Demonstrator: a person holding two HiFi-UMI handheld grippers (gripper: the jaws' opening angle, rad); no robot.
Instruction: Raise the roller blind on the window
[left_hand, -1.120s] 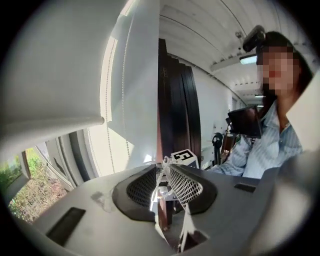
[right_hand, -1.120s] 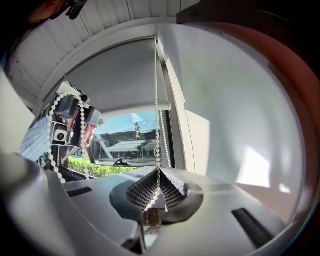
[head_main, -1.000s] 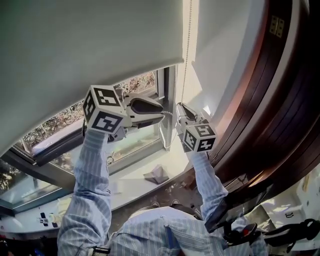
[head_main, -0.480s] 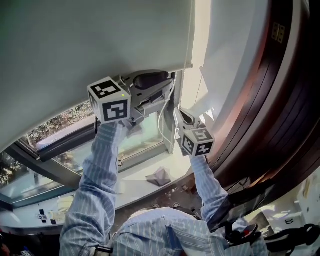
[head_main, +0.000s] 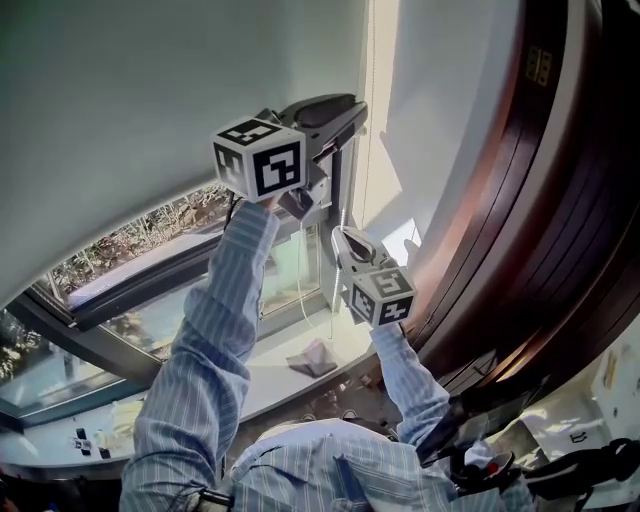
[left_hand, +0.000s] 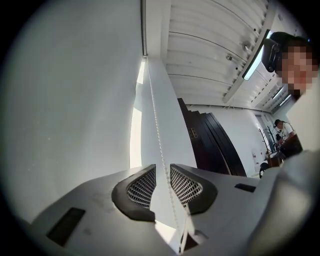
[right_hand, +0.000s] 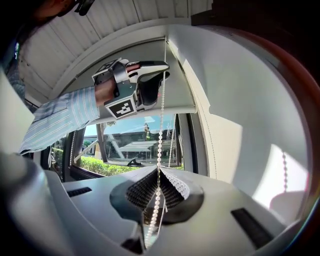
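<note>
The pale grey roller blind (head_main: 150, 90) covers the upper window; its bottom bar (right_hand: 150, 111) shows in the right gripper view. A white bead chain (right_hand: 161, 120) hangs by the blind's right edge. My left gripper (head_main: 340, 115) is raised high beside that edge. Its jaws stand open, and the chain (left_hand: 155, 130) runs through the gap (left_hand: 163, 172) without being pinched. Lower down, my right gripper (head_main: 345, 240) is shut on the chain, the pads meeting on the beads (right_hand: 159, 174). A slack loop of chain (head_main: 305, 290) hangs below.
Dark wood panelling (head_main: 520, 200) runs close along the right. A white wall reveal (head_main: 440, 120) lies between it and the blind. Below are the window frame (head_main: 110, 300) and a sill (head_main: 230, 375) bearing a crumpled cloth (head_main: 312, 358).
My left gripper has climbed from beside the blind's lower edge to well above the right gripper. The right gripper has stayed shut on the chain and shifted slightly left.
</note>
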